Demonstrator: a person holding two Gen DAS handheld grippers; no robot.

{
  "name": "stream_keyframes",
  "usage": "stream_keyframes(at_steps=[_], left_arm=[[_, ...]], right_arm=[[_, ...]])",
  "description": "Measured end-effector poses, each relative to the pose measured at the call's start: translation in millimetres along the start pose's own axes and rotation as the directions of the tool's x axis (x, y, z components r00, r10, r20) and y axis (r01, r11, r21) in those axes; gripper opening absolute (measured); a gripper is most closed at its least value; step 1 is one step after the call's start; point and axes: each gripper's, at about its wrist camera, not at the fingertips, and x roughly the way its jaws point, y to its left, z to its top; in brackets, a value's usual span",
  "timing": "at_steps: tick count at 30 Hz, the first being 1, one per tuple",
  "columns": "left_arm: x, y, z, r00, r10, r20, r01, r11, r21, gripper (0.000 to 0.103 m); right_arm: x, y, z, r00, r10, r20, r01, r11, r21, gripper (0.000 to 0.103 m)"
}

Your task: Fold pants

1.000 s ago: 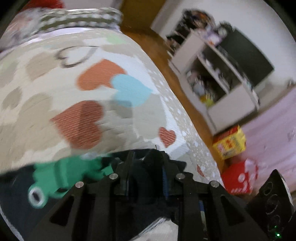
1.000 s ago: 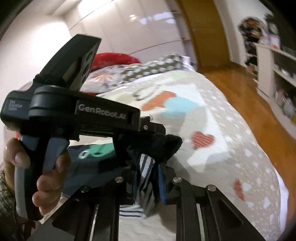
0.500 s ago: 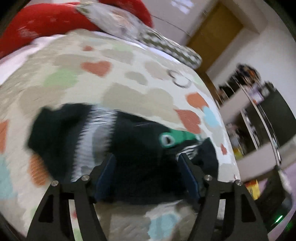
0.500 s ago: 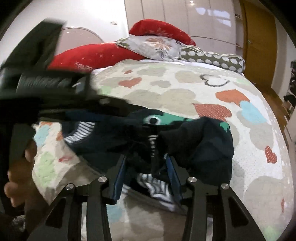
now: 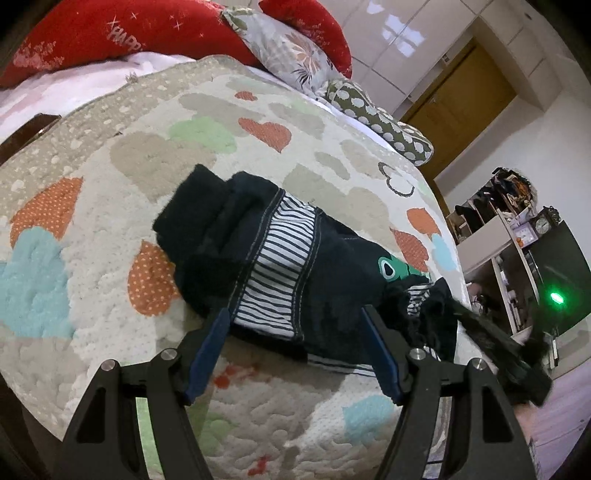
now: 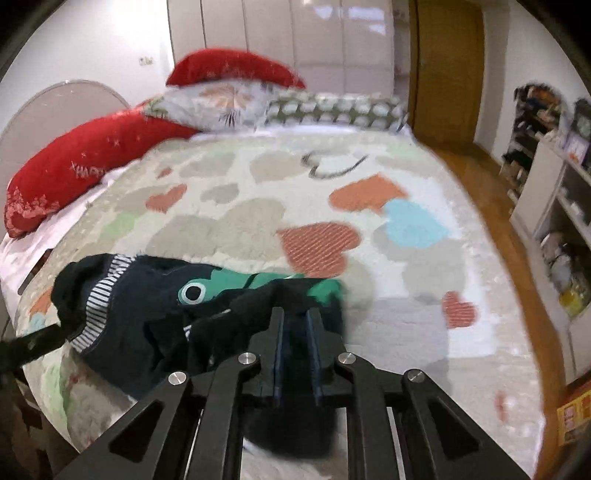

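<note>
Dark navy pants (image 5: pixel 280 266) with a striped white band and a green cartoon patch lie bunched on the heart-patterned bedspread (image 5: pixel 110 258). My left gripper (image 5: pixel 295 314) hangs open just over their near edge, its blue pads apart on either side of the striped band and pressing nothing. In the right wrist view the pants (image 6: pixel 147 314) lie at the lower left. My right gripper (image 6: pixel 295 314) is closing, its jaws nearly together and pinching a dark fold of cloth at the green patch's end. The held end is hidden behind the fingers.
Red pillows (image 5: pixel 110 33), a floral pillow (image 5: pixel 291 55) and a dotted bolster (image 5: pixel 380 118) line the head of the bed. The bed's right edge drops to a wooden floor (image 6: pixel 491 192). A white shelf unit (image 6: pixel 554 221) stands beyond it, beside a wooden door (image 6: pixel 447 66).
My left gripper let go of the pants, opened wide and swung back over their other end. My right gripper opened, then closed again on the dark fold, and the pants settled on the bedspread.
</note>
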Motion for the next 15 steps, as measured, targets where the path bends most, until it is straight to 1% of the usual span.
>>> stream_keyframes(at_steps=[2,4,5,6,8,11,15], left_arm=[[-3,4,0,1.0,0.0,0.004,0.0,1.0,-0.008,0.071],[-4,10,0,1.0,-0.012,0.002,0.012,1.0,-0.029,0.071],[-4,13,0,1.0,-0.028,-0.002,0.027,0.999,-0.044,0.071],[-4,15,0,0.999,-0.045,-0.009,0.044,0.997,-0.058,0.071],[-3,20,1,0.996,-0.082,-0.02,0.08,0.993,-0.084,0.071],[-6,25,2,0.997,-0.076,-0.006,0.075,0.993,-0.092,0.071],[-12,36,6,0.997,-0.073,0.017,0.075,0.989,-0.128,0.071]], right_arm=[[26,15,1,0.996,0.048,-0.072,-0.049,0.999,-0.01,0.013],[39,29,-1,0.99,0.104,-0.1,-0.107,0.994,-0.022,0.013],[44,36,-2,0.983,0.14,-0.116,-0.143,0.989,-0.022,0.013],[45,39,-5,0.98,0.159,-0.119,-0.162,0.987,-0.017,0.013],[44,39,-3,0.974,0.194,-0.113,-0.195,0.981,-0.001,0.013],[27,30,3,0.974,0.216,-0.076,-0.214,0.976,0.033,0.013],[-6,26,8,0.982,0.188,0.004,-0.188,0.981,0.045,0.013]])
